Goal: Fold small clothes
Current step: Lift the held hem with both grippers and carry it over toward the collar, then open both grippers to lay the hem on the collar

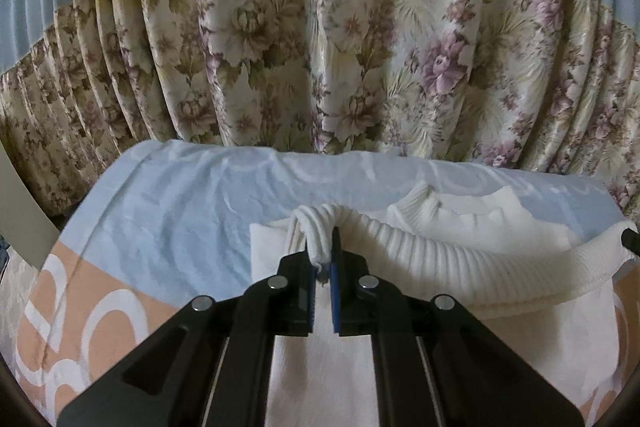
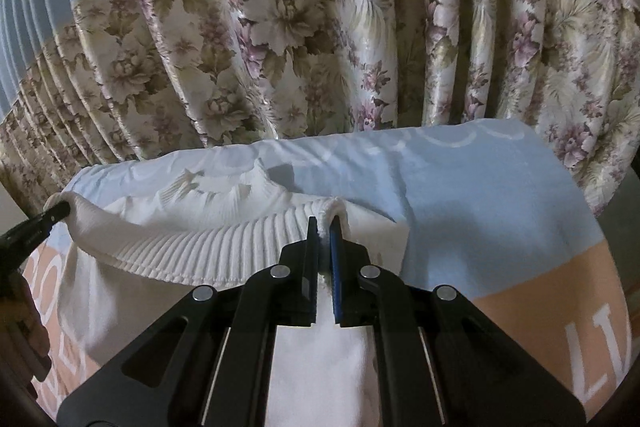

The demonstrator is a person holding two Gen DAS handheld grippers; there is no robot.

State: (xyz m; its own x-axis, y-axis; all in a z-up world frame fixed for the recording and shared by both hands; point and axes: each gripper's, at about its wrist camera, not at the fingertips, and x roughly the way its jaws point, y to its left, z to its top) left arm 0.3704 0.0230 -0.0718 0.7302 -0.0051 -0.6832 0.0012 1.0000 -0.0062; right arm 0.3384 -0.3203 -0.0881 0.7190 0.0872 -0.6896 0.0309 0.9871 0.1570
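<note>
Both hem corners of the sweater (image 1: 460, 255) are pinched, by the left gripper (image 1: 323, 259) and the right gripper (image 2: 324, 235), and lifted over the towel (image 1: 168, 203). One fold seems half made; the hem is not yet laid near the collar (image 2: 208, 187).

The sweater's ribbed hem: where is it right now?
The ribbed hem hangs lifted between the left gripper and right gripper, each pinching one end, above the sweater's body on the blue-and-orange sheet, before the floral curtain.
</note>
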